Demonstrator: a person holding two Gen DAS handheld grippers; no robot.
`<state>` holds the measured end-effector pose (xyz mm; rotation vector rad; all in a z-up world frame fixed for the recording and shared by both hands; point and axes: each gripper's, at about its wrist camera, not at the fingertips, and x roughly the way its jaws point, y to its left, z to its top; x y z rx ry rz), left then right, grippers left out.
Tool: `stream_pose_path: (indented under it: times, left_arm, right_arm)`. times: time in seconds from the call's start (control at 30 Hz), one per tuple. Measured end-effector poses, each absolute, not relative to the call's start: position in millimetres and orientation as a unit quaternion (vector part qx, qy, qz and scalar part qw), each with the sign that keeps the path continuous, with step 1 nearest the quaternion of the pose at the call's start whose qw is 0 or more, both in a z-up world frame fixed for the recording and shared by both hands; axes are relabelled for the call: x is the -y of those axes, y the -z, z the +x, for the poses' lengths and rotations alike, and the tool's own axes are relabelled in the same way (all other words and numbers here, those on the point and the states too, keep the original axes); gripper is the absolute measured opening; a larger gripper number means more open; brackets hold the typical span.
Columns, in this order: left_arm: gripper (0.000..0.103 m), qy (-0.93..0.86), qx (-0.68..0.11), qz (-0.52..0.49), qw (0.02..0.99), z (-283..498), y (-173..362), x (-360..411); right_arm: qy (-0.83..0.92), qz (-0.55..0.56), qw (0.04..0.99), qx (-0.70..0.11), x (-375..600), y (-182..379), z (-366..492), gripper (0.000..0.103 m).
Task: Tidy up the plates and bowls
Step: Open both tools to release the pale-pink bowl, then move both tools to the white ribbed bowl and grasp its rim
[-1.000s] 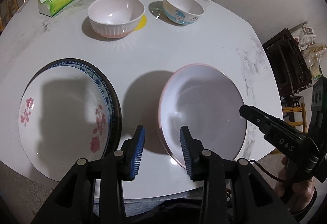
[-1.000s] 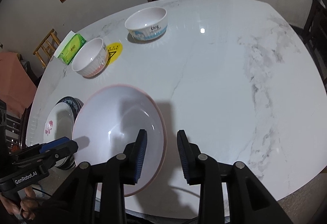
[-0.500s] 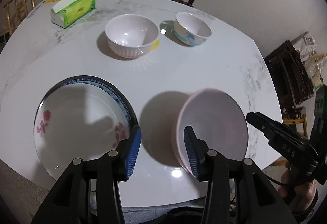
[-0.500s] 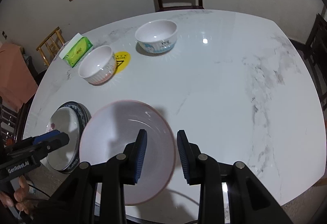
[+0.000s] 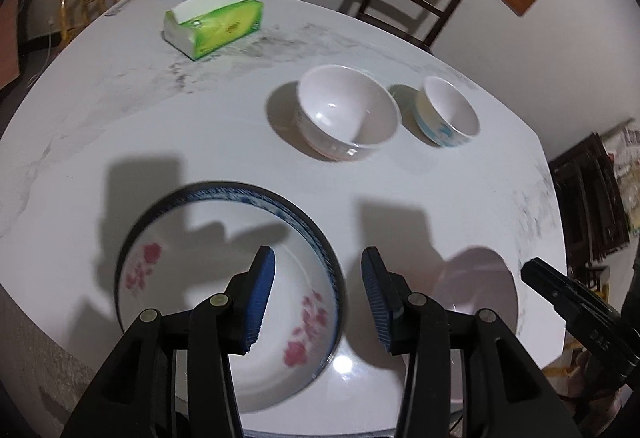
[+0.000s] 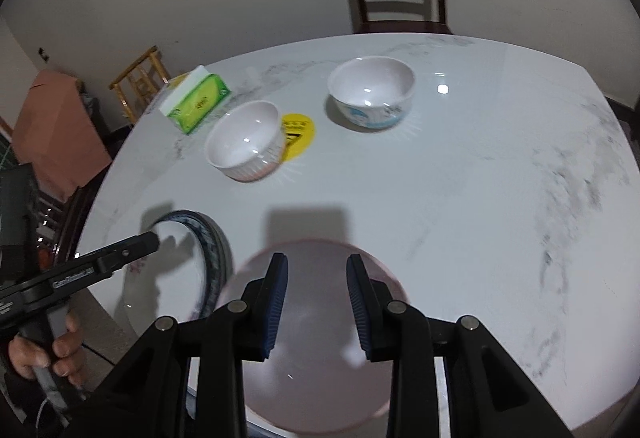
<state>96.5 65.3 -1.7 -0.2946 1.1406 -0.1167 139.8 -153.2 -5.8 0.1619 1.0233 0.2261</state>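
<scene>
Your left gripper (image 5: 318, 302) is hanging over the near edge of the table (image 5: 224, 142), its jaws apart with nothing between them; they have just been opening a little wider. Below its left finger the flowered plate (image 5: 224, 302) is sitting on a blue-rimmed plate (image 5: 320, 238), and the gap between the pads is lining up with that stack's right rim. The pink plate (image 5: 484, 278) is lying just right of the gripper, apart from the stack.

Your right gripper (image 6: 316, 302) is hovering directly above the pink plate (image 6: 316, 370), jaws parted and gripping nothing; the plate is lying flat on the table under both pads. Your left hand (image 6: 44, 350) is showing at that view's left edge.

Farther back, the ribbed bowl (image 6: 244, 142) and the blue-print bowl (image 6: 372, 94) are standing well apart from both grippers, upright and side by side, with the tissue box (image 5: 214, 24) beyond them.
</scene>
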Motion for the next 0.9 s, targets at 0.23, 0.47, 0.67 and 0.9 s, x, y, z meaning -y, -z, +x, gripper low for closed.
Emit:
stream_pose_path:
  times: [0.23,0.47,0.67,0.9]
  left_arm:
    - [0.043,0.04,-0.533,-0.158,0.83,117,2,-79]
    - [0.043,0.032,-0.529,-0.182,0.828,141,5,-88]
    - [0.043,0.024,-0.523,-0.198,0.828,171,9,-92]
    - [0.043,0.021,-0.528,-0.194,0.826,202,18,-87]
  right_arm:
    - [-0.137,0.086,0.854,-0.495,135,7,166,0.031]
    - [-0.154,0.074,0.851,-0.497,116,11,203,0.031]
    - [-0.158,0.056,0.848,-0.503,104,20,241,0.031]
    - [-0.17,0.05,0.837,-0.517,96,34,283,0.031]
